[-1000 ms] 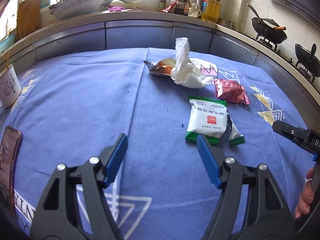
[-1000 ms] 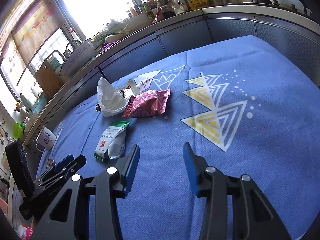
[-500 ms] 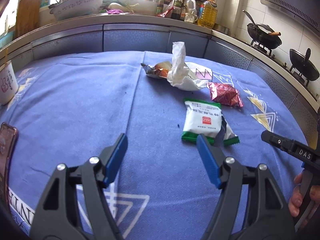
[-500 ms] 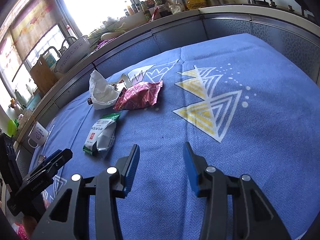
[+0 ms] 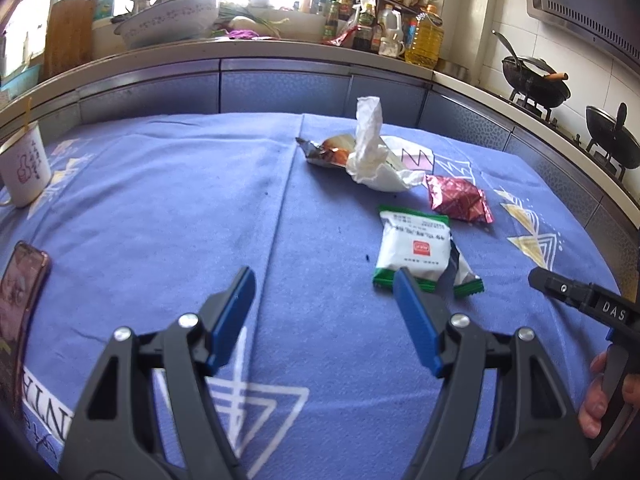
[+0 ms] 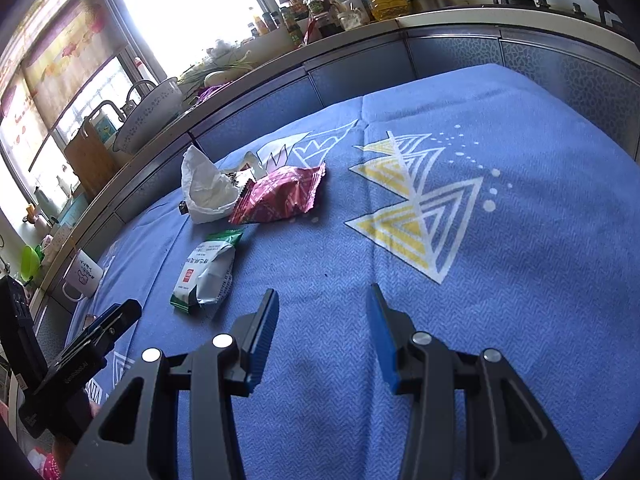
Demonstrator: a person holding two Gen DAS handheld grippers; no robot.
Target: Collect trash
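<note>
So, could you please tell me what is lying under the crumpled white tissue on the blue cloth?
A shiny orange-brown wrapper sticks out from beneath the crumpled white tissue, its silver end pointing left. The rest of it is covered, so what else lies under the tissue cannot be seen.

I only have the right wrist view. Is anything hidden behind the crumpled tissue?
Observer: Yes. In the left wrist view a silver and orange wrapper lies behind the tissue, touching it.
Operator: Is the left tool free to take it?
Observer: The left tool is open, with nothing between its fingers.
Operator: Anything on that side I should steer clear of?
Observer: A phone lies flat at the left edge of the blue cloth, nearer to the camera than the mug.
</note>
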